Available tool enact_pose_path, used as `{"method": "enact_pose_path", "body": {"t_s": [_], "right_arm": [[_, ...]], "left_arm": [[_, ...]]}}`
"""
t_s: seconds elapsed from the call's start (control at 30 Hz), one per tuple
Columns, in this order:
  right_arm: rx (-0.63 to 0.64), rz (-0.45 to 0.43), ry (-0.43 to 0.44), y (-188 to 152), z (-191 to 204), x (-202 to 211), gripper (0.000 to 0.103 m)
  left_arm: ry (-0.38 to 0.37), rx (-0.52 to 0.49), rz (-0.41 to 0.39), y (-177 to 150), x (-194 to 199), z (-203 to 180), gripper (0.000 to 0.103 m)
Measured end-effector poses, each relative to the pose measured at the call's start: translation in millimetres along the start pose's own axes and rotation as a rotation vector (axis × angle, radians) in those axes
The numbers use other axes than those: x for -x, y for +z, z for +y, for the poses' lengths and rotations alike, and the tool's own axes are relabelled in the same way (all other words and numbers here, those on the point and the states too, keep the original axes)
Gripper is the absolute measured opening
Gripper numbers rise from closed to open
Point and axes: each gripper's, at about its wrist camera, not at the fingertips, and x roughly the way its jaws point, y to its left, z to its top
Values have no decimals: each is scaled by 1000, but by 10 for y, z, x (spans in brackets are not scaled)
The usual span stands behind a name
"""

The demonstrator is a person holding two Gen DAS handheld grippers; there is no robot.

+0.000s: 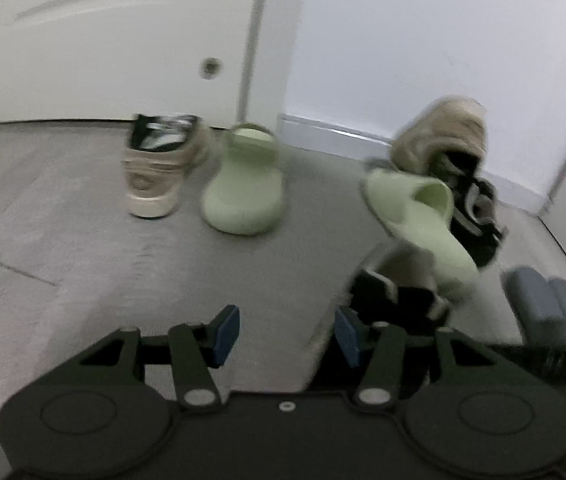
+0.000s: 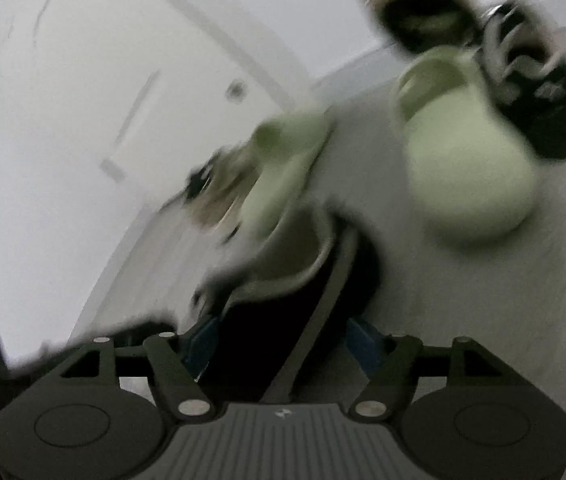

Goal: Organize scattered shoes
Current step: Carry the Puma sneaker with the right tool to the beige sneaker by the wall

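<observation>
Black shoe (image 2: 283, 304) sits between my right gripper (image 2: 283, 346) pads, its length running up and away from me.

I read those jaws as released around it, though blur hides real contact. My left gripper (image 1: 279, 336) hangs open and empty over the floor (image 1: 83, 240); 2 shoes stand ahead, beige sneaker (image 1: 155, 172) beside green slide (image 1: 245, 184). No legible brand or writing.

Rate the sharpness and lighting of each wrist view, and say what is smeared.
Left wrist view: flat, dim indoor light, fisheye bending at the edges; the beige sneaker and green slide are only softly blurred, while the shoe pile at right smears. Right wrist view: heavy motion blur throughout, shoes streaked; only the right gripper stays crisp, with a dark shoe between its fingers.
</observation>
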Motion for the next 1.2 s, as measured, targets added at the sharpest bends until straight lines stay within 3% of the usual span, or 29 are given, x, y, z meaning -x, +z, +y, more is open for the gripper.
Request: {"method": "enact_pose_path", "body": {"t_s": [0.1,0.37,0.6,0.77,0.9,1.0,1.07,1.2], "right_arm": [[48,51,-35,-65,135,-205,67],[40,63,-56,22,262,-515,62],[90,79,-31,183,355,-767,65],[97,-45,-73,230,282,-364,73],[21,-250,-251,409,-60,287,74],[-7,-342,-462,667,-380,595,74],[-17,-376,-607,875,-639,708,75],[-15,-383,-706,1155,-1021,781,73]], "left_arm": [[1,56,-9,32,29,121,54],[1,47,-12,42,30,162,54],[9,52,-17,42,48,184,54],[6,49,-5,31,9,150,54],[-16,15,9,24,-38,41,54],[-40,-18,12,19,-53,-69,54],[-38,-45,10,14,-57,-127,54],[-51,-113,-3,42,-54,-349,54]]}}
